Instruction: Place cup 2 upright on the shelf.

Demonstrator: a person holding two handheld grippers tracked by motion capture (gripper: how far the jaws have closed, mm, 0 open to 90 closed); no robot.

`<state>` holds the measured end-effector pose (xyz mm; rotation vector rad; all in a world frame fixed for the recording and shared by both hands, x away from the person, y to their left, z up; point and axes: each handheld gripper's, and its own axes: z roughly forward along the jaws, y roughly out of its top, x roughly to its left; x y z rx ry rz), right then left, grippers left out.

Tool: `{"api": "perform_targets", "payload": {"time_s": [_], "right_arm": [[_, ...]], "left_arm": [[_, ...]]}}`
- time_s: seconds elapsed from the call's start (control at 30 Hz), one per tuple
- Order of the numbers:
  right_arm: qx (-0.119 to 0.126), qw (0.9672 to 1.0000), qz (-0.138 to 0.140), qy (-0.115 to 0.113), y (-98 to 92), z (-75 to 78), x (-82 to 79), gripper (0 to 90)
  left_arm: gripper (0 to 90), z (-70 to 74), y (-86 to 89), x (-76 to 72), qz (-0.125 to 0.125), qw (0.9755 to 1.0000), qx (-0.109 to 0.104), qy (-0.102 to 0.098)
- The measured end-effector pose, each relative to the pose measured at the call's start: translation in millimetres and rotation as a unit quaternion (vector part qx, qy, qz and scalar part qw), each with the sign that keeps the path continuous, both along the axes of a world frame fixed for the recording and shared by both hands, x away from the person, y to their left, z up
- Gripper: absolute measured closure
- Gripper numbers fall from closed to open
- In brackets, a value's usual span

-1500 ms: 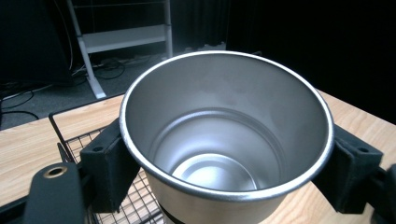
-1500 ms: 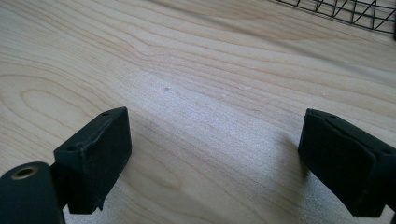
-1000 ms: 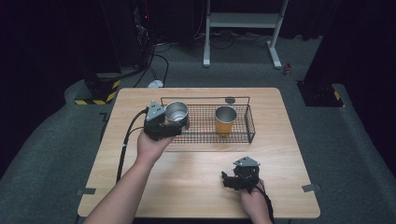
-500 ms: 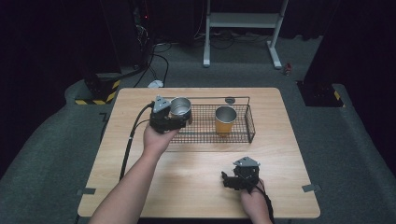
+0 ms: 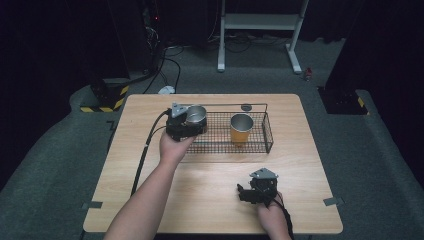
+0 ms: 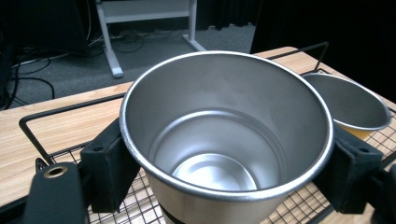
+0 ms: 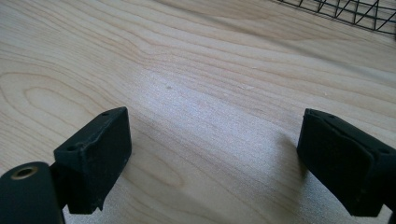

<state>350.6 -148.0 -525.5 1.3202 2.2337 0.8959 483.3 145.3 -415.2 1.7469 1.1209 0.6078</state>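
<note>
My left gripper is shut on a silver steel cup and holds it upright at the left end of the black wire basket. In the left gripper view both pads press the cup just under its rim. Whether its base rests on the mesh I cannot tell. An orange cup with a steel rim stands upright in the basket to the right, also visible behind the held cup. My right gripper rests low on the table's front right, open, with bare wood between its jaws.
The wooden table has bare wood in front of the basket and between both hands. A small dark disc lies behind the basket. The left gripper's cable trails along the table's left side. A corner of the basket lies ahead of the right gripper.
The left hand has carried the silver cup a little farther back and lower, into the basket's left end. The right gripper has stayed in place.
</note>
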Motion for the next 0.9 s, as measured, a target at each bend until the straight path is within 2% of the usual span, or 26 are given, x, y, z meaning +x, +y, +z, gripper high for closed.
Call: {"api": "perform_targets", "payload": {"time_s": [0.27,0.57,0.63,0.9], "right_arm": [[0.0,1.0,0.0,0.0,0.0,0.0,0.0,9.9],[0.0,1.0,0.001,0.0,0.0,0.0,0.0,9.9],[0.001,1.0,0.001,0.0,0.0,0.0,0.0,9.9],[0.001,1.0,0.001,0.0,0.0,-0.1,0.0,10.0]], "left_arm": [[18.8,-3.8,-2.1,6.7,0.012,0.9996,0.024,0.01],[18.8,-11.9,-4.5,13.8,0.031,0.9984,0.029,0.036],[18.8,-14.3,-5.5,14.8,0.032,0.998,0.035,0.042],[18.8,-26.0,-11.3,18.7,0.032,0.997,0.035,0.062]]}}
